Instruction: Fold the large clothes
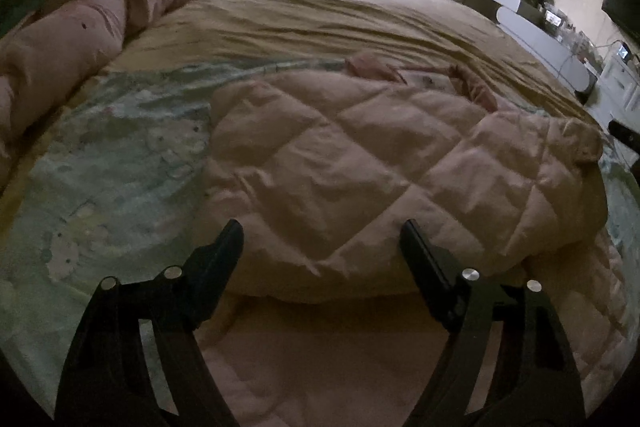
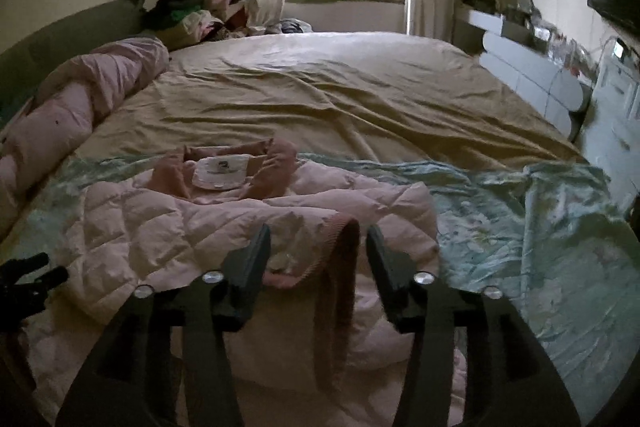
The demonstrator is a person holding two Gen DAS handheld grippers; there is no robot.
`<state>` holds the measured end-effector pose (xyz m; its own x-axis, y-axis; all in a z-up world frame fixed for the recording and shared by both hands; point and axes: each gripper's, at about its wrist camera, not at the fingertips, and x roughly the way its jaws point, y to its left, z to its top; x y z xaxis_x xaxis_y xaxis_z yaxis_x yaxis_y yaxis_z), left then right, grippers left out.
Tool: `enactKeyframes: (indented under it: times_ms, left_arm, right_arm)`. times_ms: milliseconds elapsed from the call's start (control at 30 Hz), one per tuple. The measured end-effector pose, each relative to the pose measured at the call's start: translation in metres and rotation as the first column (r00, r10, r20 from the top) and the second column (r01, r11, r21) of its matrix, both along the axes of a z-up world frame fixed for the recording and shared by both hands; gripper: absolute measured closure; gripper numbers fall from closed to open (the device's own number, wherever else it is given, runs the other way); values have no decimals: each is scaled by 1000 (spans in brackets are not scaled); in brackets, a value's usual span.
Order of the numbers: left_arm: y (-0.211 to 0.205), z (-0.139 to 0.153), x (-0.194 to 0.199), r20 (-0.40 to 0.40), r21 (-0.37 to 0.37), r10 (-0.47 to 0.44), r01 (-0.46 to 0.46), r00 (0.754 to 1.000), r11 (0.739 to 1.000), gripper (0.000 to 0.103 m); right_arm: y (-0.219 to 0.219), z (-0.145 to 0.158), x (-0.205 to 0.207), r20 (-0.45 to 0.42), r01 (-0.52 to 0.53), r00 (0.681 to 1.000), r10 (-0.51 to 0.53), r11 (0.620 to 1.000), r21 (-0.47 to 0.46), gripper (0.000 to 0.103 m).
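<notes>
The bed (image 2: 340, 99) fills both views, with a beige sheet (image 2: 320, 95) at 12 o'clock and a pale green printed cover (image 2: 520, 227) nearer. The pink quilted jacket (image 1: 360, 163) lies folded on this cover, its collar (image 2: 224, 167) at 12 o'clock. The left hand-held gripper (image 1: 322, 239) is open above the jacket's near edge. The right hand-held gripper (image 2: 319, 243) is open, a ribbed cuff (image 2: 340, 251) between its jaws, not pressed.

The left gripper (image 1: 320, 239) hovers, fingers (image 1: 224, 255) apart, over a folded pink quilted jacket (image 1: 360, 163) on the bed (image 1: 320, 15).
</notes>
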<state>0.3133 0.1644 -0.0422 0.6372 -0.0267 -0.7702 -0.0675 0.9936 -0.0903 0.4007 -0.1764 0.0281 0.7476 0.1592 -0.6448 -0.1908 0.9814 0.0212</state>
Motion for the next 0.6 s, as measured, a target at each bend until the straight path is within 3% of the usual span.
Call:
enactKeyframes:
  times_ms: [233,467,533,600]
  left_arm:
    - [1,-24,3,-46,-27,-17,15,999,1000,30]
    - [4,-31,6,-51,-46,-28,26,998,999,30]
    - [5,-31,6,-52,-55,-28,26,998,998,30]
    - [5,-32,6,-51,-58,-34,31,998,998,30]
  right_arm:
    - [60,-3,-10,23,-147,989,147,989,-35,42]
    - [124,-41,9,-161,-305,942,295,951,-42,39]
    - [135,-52,15,-194,-316,934,300,947,-55,29]
    - [144,-61,21,-222,-310,932,287,947,-79,26]
